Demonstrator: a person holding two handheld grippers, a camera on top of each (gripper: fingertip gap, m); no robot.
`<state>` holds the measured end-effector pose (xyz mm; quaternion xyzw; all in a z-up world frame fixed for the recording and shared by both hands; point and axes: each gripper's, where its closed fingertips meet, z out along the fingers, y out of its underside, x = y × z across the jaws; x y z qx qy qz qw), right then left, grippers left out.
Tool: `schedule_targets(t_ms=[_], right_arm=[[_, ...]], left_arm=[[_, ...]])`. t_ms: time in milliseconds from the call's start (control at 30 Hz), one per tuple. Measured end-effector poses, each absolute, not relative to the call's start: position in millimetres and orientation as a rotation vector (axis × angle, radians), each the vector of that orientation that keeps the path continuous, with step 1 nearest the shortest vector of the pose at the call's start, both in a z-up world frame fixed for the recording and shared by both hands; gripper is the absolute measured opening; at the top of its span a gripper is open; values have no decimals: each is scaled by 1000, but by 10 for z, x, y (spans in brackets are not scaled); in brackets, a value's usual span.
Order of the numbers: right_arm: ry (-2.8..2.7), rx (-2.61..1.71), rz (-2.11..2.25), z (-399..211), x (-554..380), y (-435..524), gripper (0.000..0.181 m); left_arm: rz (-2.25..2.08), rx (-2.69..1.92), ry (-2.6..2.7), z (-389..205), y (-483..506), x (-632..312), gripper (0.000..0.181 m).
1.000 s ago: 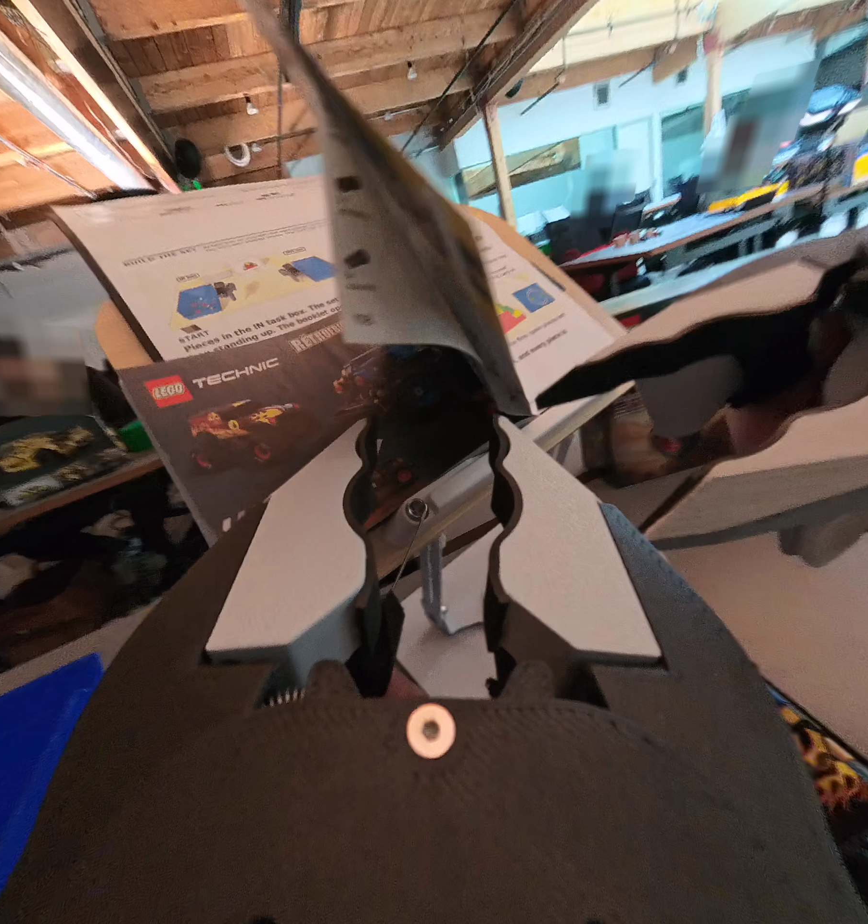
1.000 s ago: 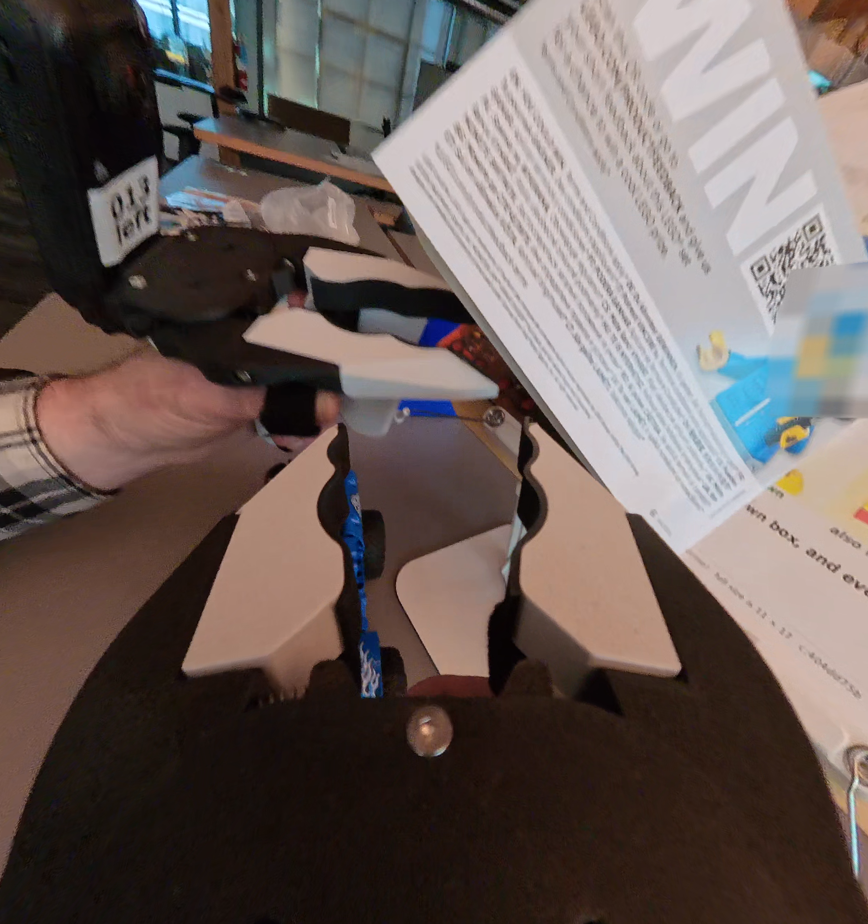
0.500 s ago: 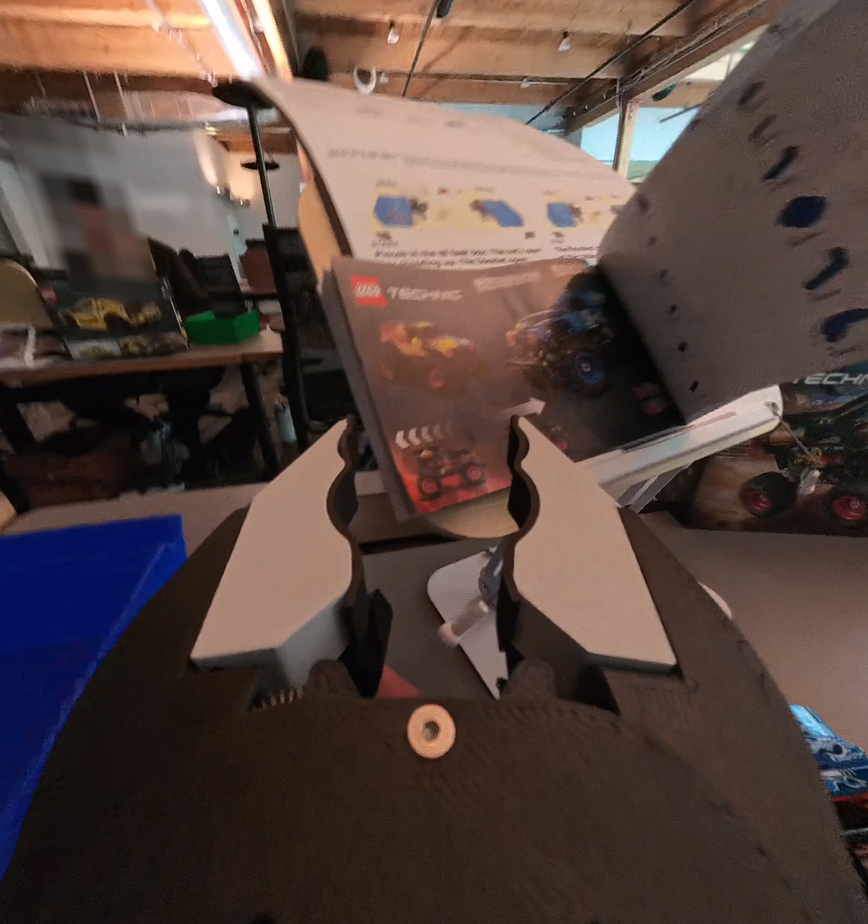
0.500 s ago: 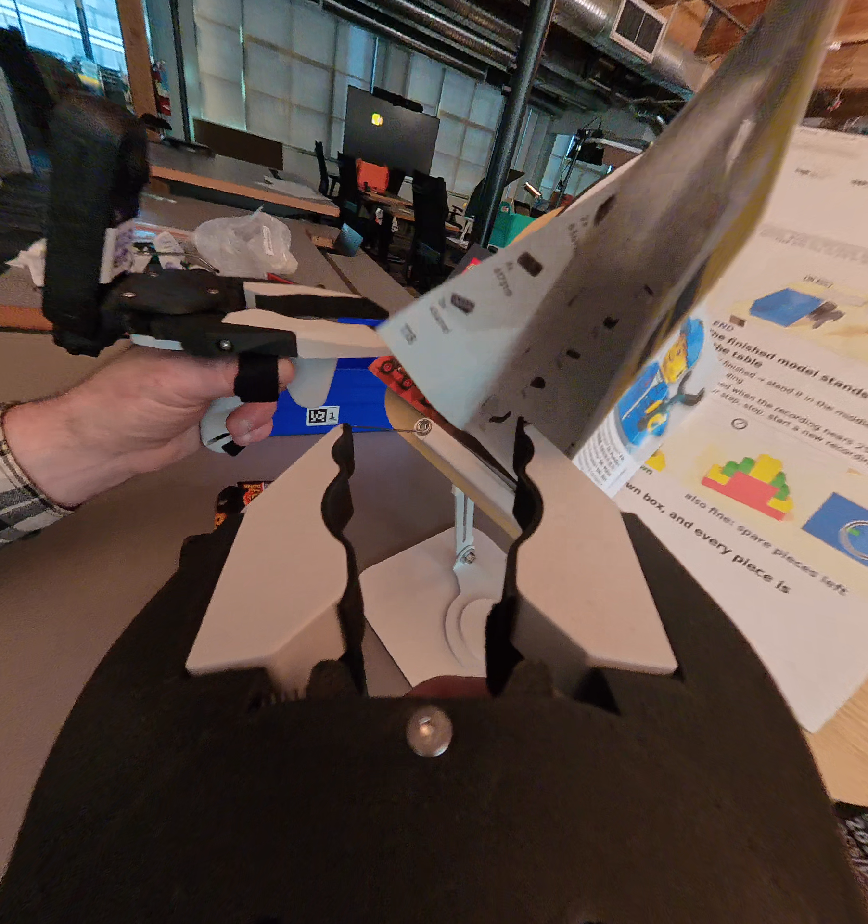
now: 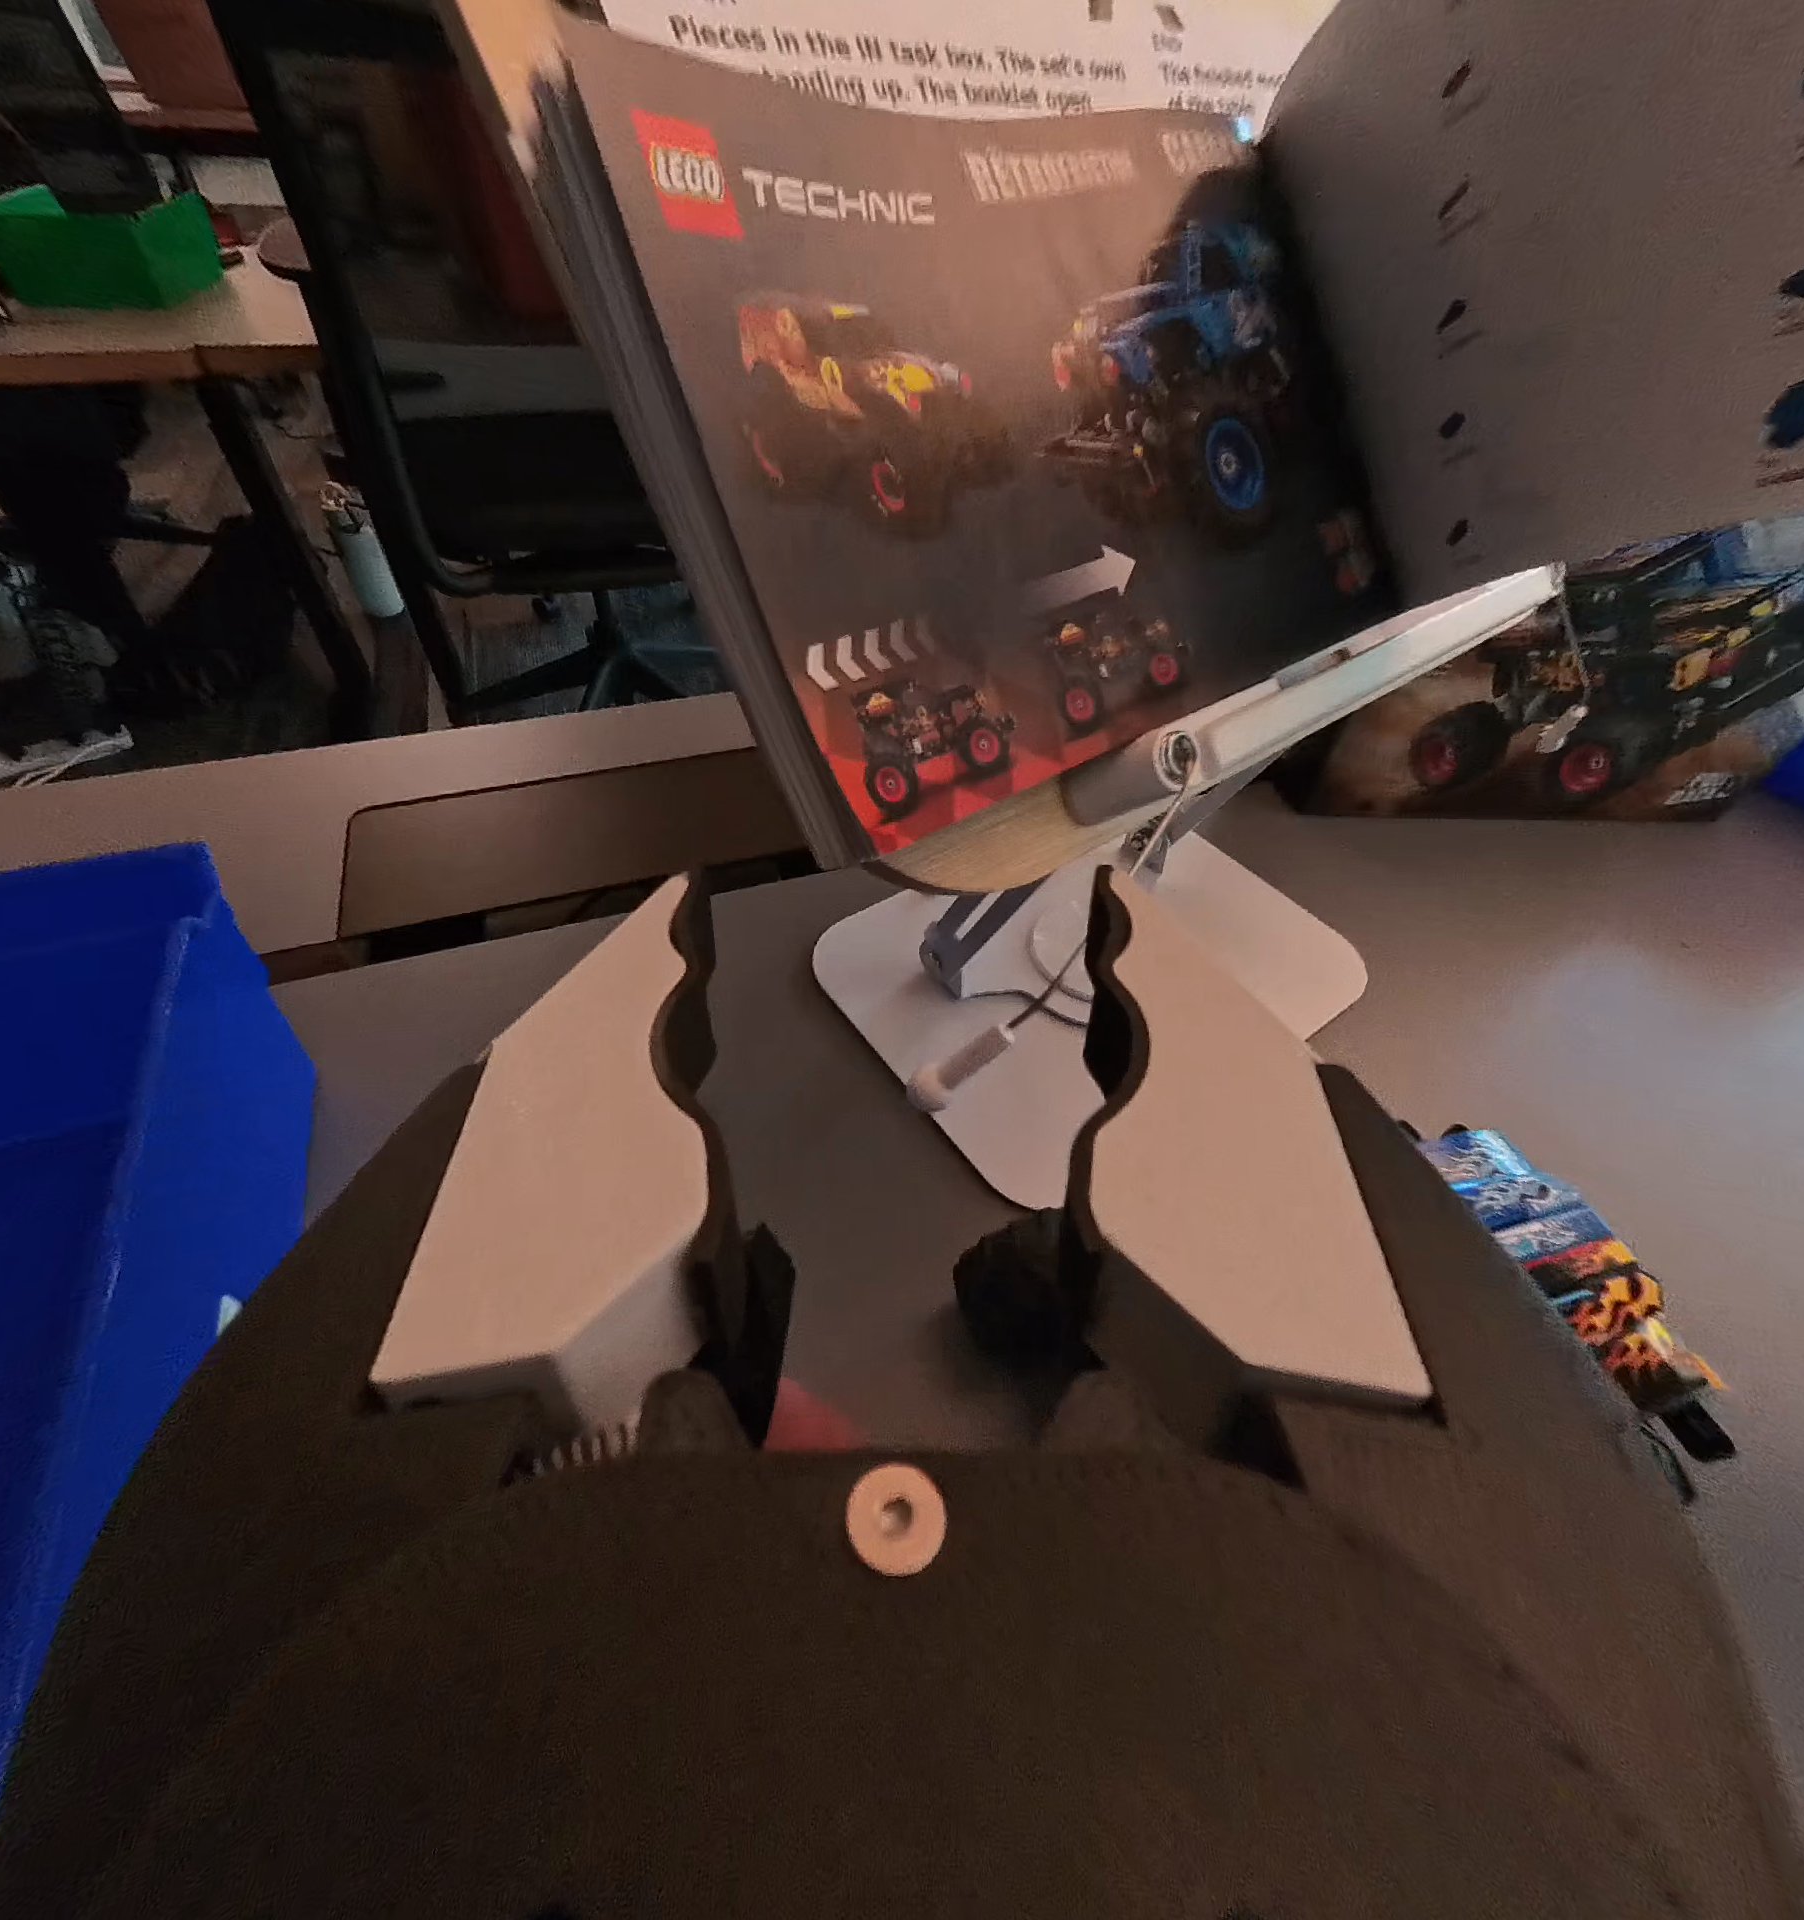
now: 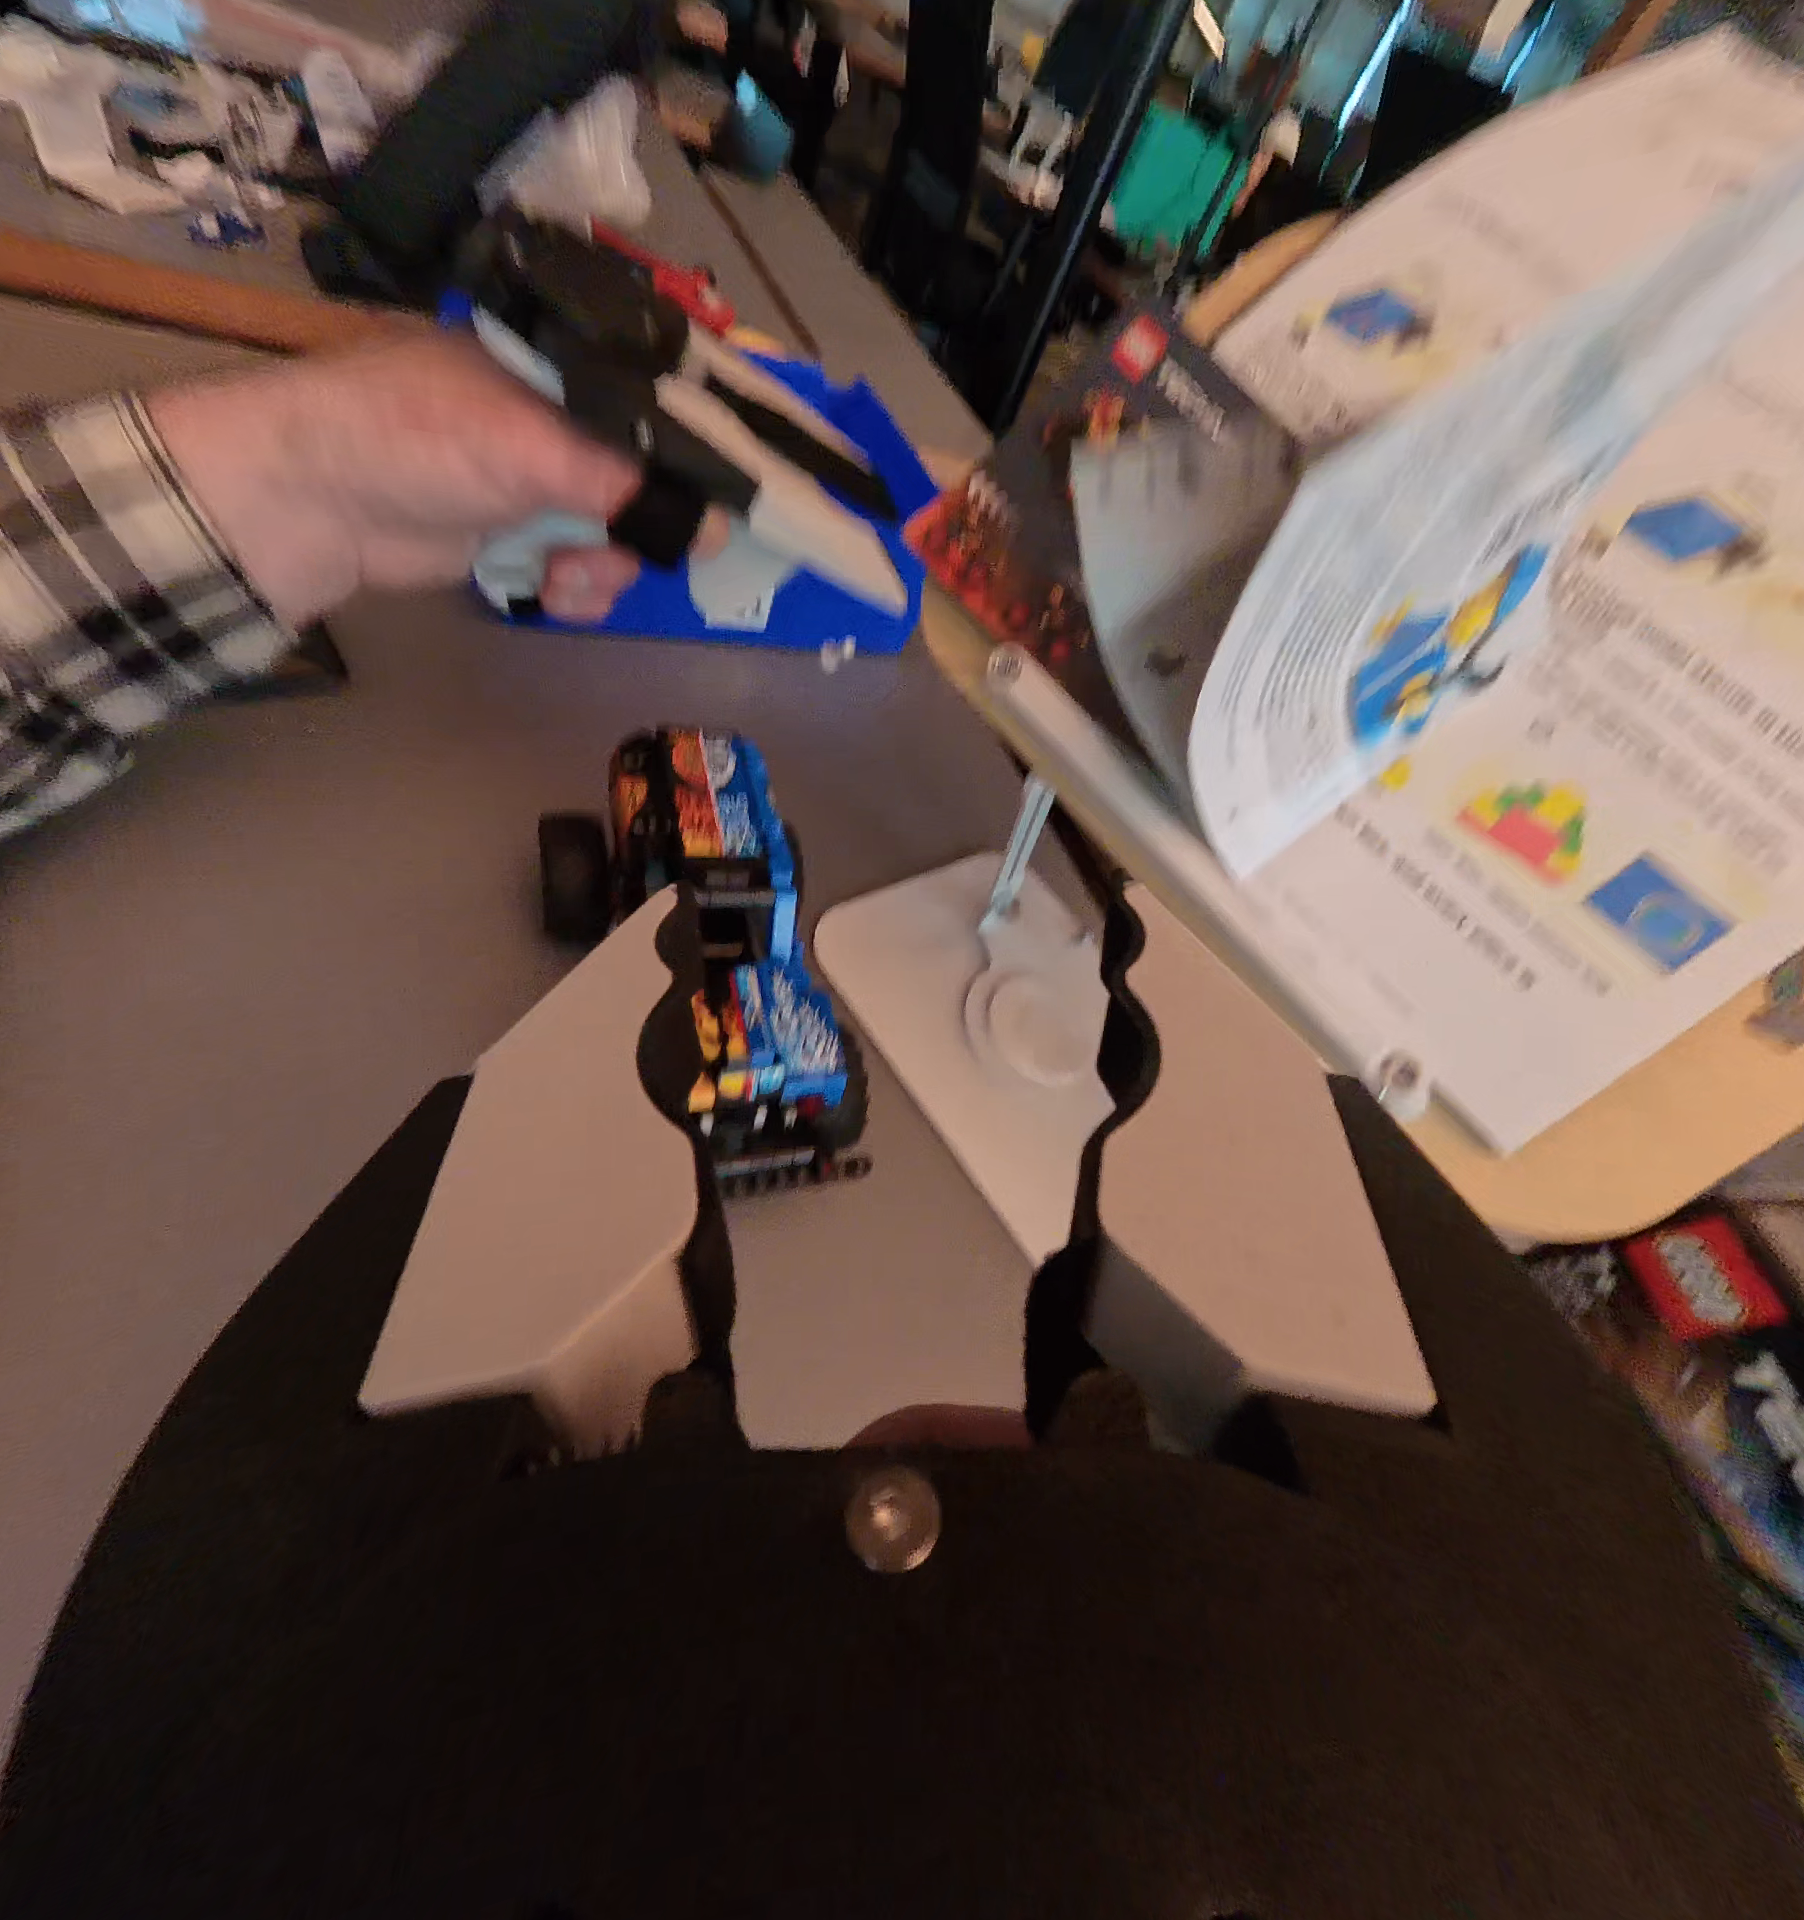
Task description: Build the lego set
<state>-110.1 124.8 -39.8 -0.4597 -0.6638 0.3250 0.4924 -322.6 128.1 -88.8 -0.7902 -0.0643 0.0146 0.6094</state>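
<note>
A built Lego monster truck [image 6: 742, 935], blue with flame stickers and black tyres, stands on the grey table just beyond my right gripper [image 6: 893, 925], which is open and empty. The truck's side also shows at the right of the left wrist view [image 5: 1573, 1278]. The instruction booklet [image 5: 929, 416] leans on a white stand [image 5: 1137, 987], with loose pages curling over its right side [image 6: 1449, 582]. My left gripper [image 5: 896, 914] is open and empty in front of the stand's base. A hand holds it over the blue bin in the right wrist view [image 6: 773, 488].
A blue bin [image 5: 77, 1143] sits at the left of the left gripper and also shows in the right wrist view [image 6: 804, 613]. A Lego box [image 5: 1604, 686] stands behind the stand. A printed sheet on a wooden board [image 6: 1656, 831] is at the right. A black tyre-like piece [image 5: 1012, 1288] lies between the left fingers.
Both grippers have pulled back and tipped down from the booklet towards the table. The lifted pages have dropped over to the right. The left jaws stand wider apart.
</note>
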Motion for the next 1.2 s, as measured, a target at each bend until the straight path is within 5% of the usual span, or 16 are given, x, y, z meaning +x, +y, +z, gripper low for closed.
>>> schedule_targets(t_ms=[467, 633, 1033, 1200], right_arm=[[-1728, -1798, 1042, -2261, -1024, 978, 87], [-1674, -1819, 1141, -2345, -1117, 937, 72], [-1731, -1831, 971, -2397, -633, 1095, 58], [-1745, -1856, 954, -2422, -308, 1179, 57]], left_arm=[[-422, -2114, -88, -1652, 1020, -2614, 70], [-529, -2061, -101, -1620, 991, -2430, 48], [-574, -2016, -74, -1590, 1137, -1893, 55], [-693, -1917, -48, -1372, 1204, -1519, 45]])
